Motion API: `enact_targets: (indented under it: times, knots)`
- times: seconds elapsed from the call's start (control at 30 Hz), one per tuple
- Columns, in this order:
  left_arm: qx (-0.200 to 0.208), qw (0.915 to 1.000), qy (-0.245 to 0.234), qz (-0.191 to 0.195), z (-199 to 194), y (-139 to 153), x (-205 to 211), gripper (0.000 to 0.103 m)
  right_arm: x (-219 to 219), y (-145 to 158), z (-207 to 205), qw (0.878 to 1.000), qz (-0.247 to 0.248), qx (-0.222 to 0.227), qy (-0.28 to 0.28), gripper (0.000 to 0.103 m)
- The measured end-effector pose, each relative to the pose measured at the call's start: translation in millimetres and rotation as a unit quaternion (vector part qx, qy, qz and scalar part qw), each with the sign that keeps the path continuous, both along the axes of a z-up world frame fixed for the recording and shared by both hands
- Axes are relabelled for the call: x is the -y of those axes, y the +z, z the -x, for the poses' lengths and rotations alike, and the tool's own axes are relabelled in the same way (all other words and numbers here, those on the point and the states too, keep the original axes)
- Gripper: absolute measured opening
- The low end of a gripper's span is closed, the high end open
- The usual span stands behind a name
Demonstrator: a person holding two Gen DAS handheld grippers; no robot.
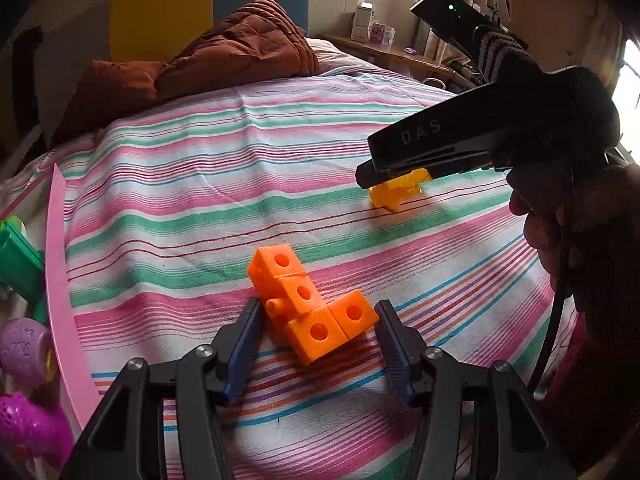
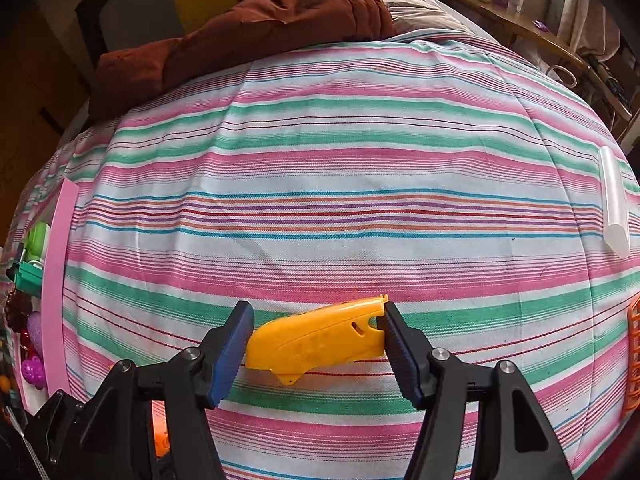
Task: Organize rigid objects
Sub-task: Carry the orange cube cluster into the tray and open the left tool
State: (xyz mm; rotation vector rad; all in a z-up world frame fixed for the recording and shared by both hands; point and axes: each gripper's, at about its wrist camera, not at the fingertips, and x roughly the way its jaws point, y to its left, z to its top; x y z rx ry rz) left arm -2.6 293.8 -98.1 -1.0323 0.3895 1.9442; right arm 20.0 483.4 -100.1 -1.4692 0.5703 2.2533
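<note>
An orange piece of joined cubes with round holes [image 1: 310, 306] lies on the striped bed sheet [image 1: 240, 168]. My left gripper [image 1: 318, 322] is open around it, one finger on each side, not squeezing. A yellow plastic toy [image 2: 320, 336] lies on the sheet between the fingers of my right gripper [image 2: 318, 330]. Both pads touch its ends, so the gripper is shut on it. In the left wrist view the right gripper [image 1: 372, 178] reaches in from the right over the yellow toy [image 1: 394, 192].
A pink tray rim [image 1: 60, 292] with green and purple toys [image 1: 20, 360] is at the left. A brown quilt [image 1: 240, 44] lies at the head of the bed. A white tube [image 2: 614, 204] and an orange basket edge [image 2: 633, 360] are at the right.
</note>
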Motion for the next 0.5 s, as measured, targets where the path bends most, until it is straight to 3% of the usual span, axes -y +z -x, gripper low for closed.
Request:
enact_targets:
  times: [0.33,0.5]
  knots:
    - [0.015,0.9995,0.029,0.007,0,8,4,0.057,6,-9,19,1.000,-0.019,0.013,0.017,0.066]
    - [-0.001,0.9992,0.039,0.001,-4,25,13,0.057,14,-8,19,0.999,-0.038,0.020,0.026,0.065]
